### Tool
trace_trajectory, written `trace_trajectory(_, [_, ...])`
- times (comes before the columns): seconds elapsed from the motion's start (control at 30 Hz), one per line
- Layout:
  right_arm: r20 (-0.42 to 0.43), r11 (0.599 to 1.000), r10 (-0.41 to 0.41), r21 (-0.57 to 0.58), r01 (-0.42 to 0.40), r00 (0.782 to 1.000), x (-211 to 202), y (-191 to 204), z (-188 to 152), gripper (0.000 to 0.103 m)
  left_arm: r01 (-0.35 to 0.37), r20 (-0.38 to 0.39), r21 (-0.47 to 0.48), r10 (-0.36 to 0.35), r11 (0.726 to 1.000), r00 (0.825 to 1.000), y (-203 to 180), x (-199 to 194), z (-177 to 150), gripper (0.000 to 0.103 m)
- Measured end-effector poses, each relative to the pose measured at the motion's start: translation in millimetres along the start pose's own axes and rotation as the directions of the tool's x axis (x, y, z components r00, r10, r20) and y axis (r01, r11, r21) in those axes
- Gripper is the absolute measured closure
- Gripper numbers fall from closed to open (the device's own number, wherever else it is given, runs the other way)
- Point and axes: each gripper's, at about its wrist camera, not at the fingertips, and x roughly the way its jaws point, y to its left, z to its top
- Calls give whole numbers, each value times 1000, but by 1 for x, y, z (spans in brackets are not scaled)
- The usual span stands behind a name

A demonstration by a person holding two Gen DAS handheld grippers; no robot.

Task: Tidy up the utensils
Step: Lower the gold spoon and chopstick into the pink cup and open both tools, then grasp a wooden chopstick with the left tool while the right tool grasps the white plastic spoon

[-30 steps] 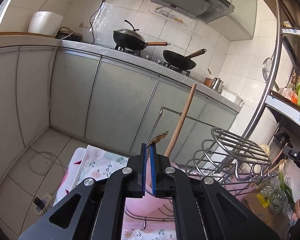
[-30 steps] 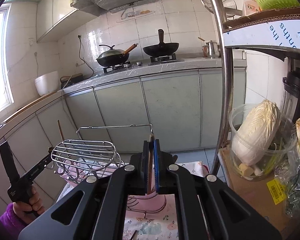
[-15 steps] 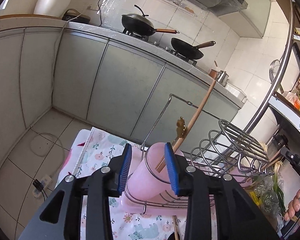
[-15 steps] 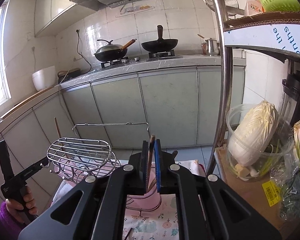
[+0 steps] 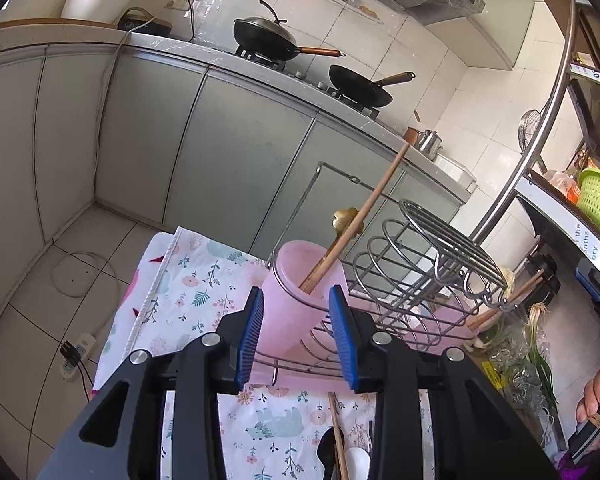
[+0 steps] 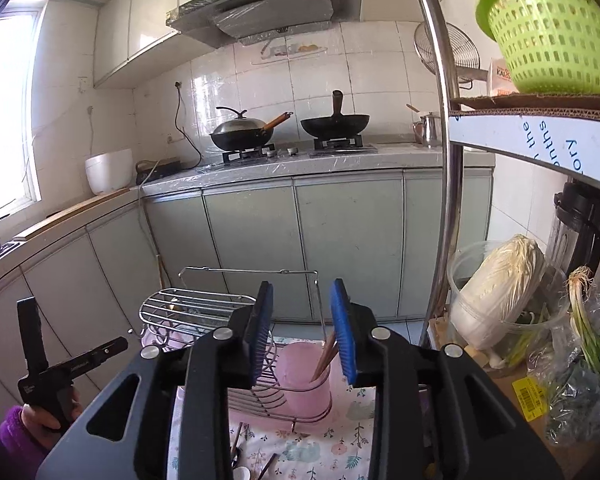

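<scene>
With both the left gripper [image 5: 296, 332] and right gripper [image 6: 302, 330] spread and empty, the tall wooden-handled utensil [image 5: 356, 224] leaning in the pink utensil cup [image 5: 300, 300] risked tipping it if bumped.

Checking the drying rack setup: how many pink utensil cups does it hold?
2: one pink cup at the wire rack's left end, another pink cup at its right end. More may be hidden behind the gripper.

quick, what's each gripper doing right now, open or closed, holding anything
Left gripper: open, holding nothing, above the pink cup.
Right gripper: open, holding nothing.
</scene>
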Motion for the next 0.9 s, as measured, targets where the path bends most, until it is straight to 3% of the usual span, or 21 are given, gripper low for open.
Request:
trace_trajectory(0.13, [-27, 1000, 25, -9, -25, 999, -10, 10, -13, 72, 10, -56, 55, -7, 998, 998, -10, -1, -14, 70])
trace_trajectory(0.4, [-208, 992, 104, 92, -87, 973, 6, 8, -72, 72, 41, -197, 123, -16, 992, 980, -29, 11, -47, 70])
trace_trajectory(0.57, [-341, 980, 138, 185, -77, 930, 29, -2, -116, 72, 53, -284, 153, -7, 987, 959, -41, 30, -70, 70])
trace_trajectory(0.73, [-436, 974, 141, 220, -46, 889, 51, -7, -152, 72, 51, -374, 139, 4, 989, 927, -48, 55, -87, 70])
trace_trajectory(0.9, [-521, 953, 188, 301, -27, 832, 72, -16, -185, 72, 26, -451, 128, 35, 991, 892, -53, 85, -98, 70])
